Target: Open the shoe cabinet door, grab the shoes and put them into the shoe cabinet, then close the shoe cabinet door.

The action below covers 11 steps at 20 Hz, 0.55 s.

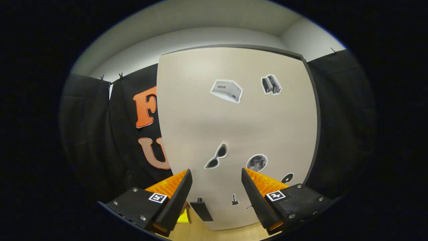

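The shoe cabinet door (234, 127) is a large beige panel with several small stickers on it, standing just ahead of me. Its dark handle (201, 209) sticks out near the lower left edge, just ahead of my left finger. My gripper (216, 175) is open, its two fingers spread wide with only air between them. The fingertips (185, 177) sit close to the door face, short of touching. The door hides the cabinet's inside.
Black cloth walls (90, 134) hang on both sides of the door. A white ceiling (207, 23) is above. Below the door lies a strip of wooden floor (214, 234), with a yellow object (184, 217) by my left finger.
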### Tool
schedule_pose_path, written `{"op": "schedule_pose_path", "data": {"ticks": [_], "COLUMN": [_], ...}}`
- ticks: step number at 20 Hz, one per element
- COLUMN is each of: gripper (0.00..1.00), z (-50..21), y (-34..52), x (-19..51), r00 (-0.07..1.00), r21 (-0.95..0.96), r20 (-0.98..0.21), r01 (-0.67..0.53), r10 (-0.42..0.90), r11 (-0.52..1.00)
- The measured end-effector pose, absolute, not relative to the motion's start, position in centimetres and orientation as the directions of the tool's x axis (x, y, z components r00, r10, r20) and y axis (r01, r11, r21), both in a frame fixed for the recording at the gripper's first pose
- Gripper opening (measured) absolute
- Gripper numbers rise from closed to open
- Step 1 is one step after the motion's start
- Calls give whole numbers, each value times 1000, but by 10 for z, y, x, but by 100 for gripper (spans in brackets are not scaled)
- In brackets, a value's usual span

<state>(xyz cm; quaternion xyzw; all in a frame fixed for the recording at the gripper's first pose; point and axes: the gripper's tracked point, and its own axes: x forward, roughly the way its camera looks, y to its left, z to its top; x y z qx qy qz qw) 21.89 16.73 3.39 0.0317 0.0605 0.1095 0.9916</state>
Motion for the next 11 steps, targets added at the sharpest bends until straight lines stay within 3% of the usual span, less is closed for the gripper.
{"op": "schedule_pose_path", "data": {"ticks": [11], "gripper": [92], "z": [78], "y": [100], "x": [180], "r00": [994], "r21": [-137], "r20": [-4], "r01": [-105], "r10": [106], "r11": [985]}}
